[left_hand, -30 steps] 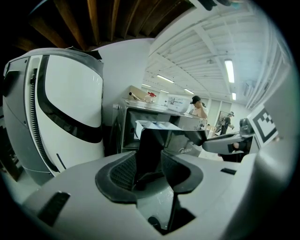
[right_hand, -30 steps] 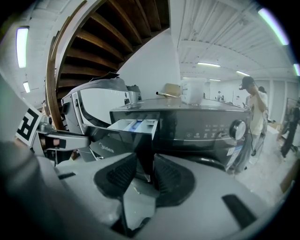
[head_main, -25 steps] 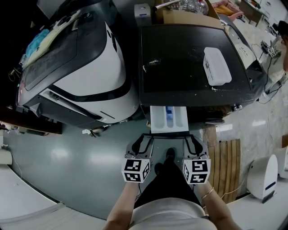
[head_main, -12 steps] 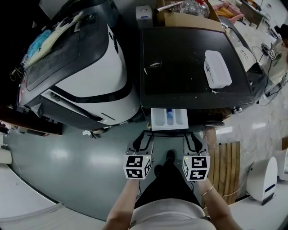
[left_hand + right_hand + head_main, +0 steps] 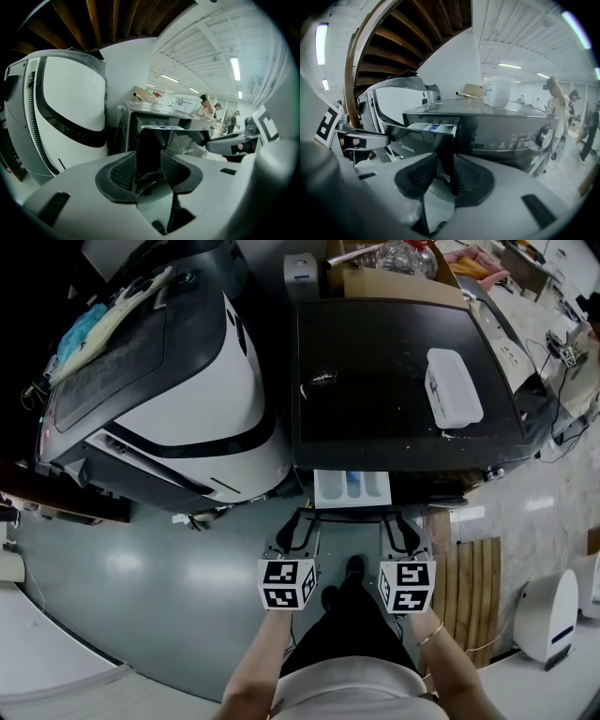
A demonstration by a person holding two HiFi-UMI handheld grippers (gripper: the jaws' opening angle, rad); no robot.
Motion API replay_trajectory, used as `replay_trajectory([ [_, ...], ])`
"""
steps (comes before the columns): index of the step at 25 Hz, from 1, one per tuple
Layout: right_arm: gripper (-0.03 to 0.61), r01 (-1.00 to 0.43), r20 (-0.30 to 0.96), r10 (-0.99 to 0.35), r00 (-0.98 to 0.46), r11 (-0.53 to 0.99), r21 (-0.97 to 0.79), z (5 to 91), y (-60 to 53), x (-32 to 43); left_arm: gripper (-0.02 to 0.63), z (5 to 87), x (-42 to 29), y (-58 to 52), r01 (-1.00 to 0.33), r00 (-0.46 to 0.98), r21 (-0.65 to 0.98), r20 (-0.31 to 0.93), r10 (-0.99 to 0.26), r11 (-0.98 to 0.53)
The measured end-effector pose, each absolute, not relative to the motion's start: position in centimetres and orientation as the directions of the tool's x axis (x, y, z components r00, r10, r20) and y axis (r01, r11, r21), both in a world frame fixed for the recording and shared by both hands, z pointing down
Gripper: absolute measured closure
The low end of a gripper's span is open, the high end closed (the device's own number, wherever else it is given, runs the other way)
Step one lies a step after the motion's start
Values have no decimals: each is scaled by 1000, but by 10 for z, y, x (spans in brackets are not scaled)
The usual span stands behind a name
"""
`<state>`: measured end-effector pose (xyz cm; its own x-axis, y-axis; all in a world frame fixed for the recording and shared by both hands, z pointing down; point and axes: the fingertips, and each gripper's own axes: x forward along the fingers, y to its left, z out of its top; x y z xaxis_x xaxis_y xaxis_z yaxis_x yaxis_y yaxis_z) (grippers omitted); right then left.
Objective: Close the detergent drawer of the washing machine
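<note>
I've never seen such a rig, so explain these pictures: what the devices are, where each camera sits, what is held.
No robot here: a person holds a left hand-held gripper and a right hand-held gripper. The head view comes from a camera on the person's head, looking down; the two gripper views ride on the grippers. Ahead stands a dark washing machine with a white box on top and its detergent drawer partly out. Both pairs of jaws stand apart, with the drawer's dark front showing in each gap; the right jaws have just been closing a little. Nothing looks clamped.
</note>
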<state>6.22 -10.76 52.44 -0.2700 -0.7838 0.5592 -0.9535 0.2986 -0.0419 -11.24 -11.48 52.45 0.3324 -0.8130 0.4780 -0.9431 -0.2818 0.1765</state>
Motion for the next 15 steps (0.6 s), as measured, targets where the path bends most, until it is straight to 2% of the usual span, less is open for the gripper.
replay_trajectory([
  [15,466,-955,558,-787,-263,296,-32,523,-131,61,463,524,-114,-138,-948,317,178,485,-815,-264],
])
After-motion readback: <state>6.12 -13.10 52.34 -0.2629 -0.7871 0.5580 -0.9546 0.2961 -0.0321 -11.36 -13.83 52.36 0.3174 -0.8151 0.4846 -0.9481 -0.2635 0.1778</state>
